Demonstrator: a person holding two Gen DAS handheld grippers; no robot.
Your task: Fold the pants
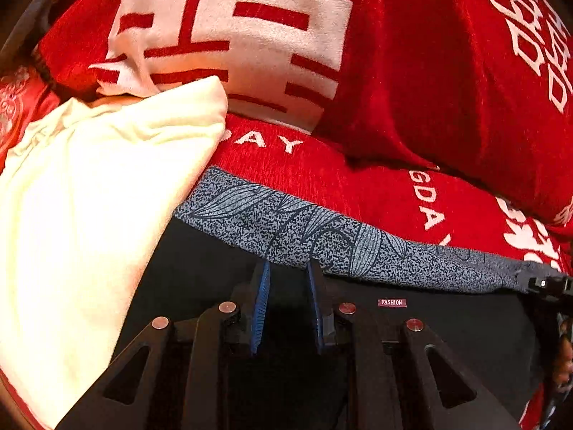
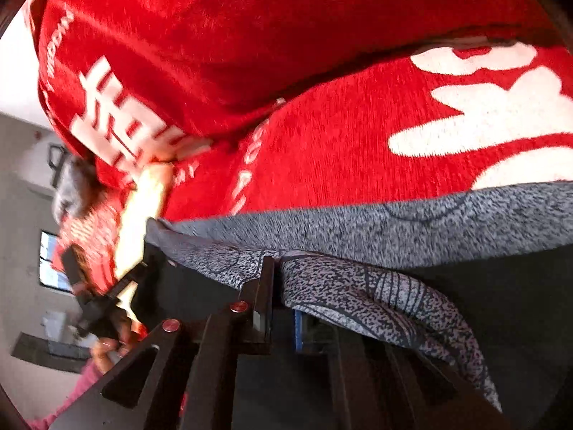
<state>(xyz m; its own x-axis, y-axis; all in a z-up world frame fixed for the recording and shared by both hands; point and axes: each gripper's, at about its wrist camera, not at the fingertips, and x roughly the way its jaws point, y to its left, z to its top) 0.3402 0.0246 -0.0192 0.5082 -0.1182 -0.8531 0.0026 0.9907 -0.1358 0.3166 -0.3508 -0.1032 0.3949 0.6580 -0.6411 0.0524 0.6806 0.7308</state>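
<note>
The pants (image 1: 412,326) ahead of the left gripper (image 1: 288,268) are showing black with a speckled grey, leaf-lined waistband (image 1: 322,240). Beyond it, a red blanket (image 1: 322,175) is displaying white lettering, and a cream cloth (image 1: 89,197) is glowing to the left.

- Warm, strong light from the left, blowing out the cream cloth (image 1: 89,193) to near white.
- Dark pants (image 1: 429,329) lost in deep shadow, almost no detail.
- Heavy fisheye bending, black corners in both views.
- Right wrist view smeared with motion blur, worst at the left edge; left wrist view pretty sharp.
</note>
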